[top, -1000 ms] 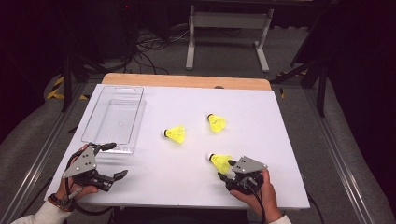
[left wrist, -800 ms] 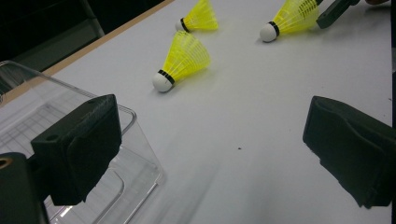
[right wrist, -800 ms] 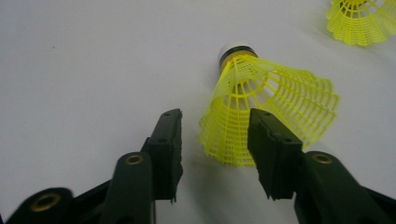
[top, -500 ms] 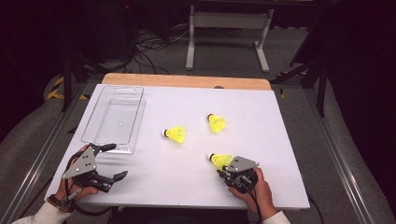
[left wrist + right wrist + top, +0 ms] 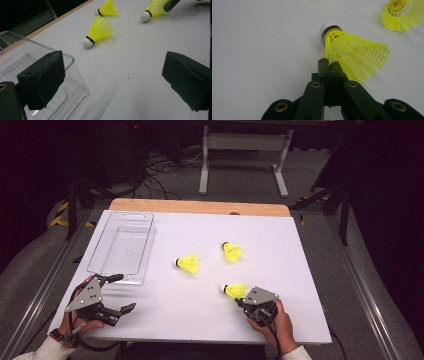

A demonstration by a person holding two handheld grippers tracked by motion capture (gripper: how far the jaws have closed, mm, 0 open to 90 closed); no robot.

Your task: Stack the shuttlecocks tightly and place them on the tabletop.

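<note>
Three yellow shuttlecocks lie on the white table [image 5: 310, 270]. The nearest shuttlecock [image 5: 235, 290] [image 5: 352, 55] lies on its side, cork pointing away from my right gripper [image 5: 240, 301] [image 5: 329, 65]. That gripper's jaws have just been closing and now stand shut, pinching the rim of the shuttlecock's mesh skirt at their tips. A second shuttlecock [image 5: 188, 264] [image 5: 100, 31] and a third [image 5: 232, 252] [image 5: 108, 8] lie farther out. My left gripper [image 5: 122, 293] [image 5: 115, 82] rests open at the front left, nothing between its pads, beside the near corner of the clear tray [image 5: 146, 255] [image 5: 75, 75].
The clear plastic tray stands empty along the table's left side. A wooden strip [image 5: 200, 206] edges the far side of the table. Metal rails run along both sides, and cables and a stand sit on the floor beyond.
The right gripper's jaws have closed onto the skirt of the nearest shuttlecock. Both hands have stayed where they were, and the left gripper is unchanged.
</note>
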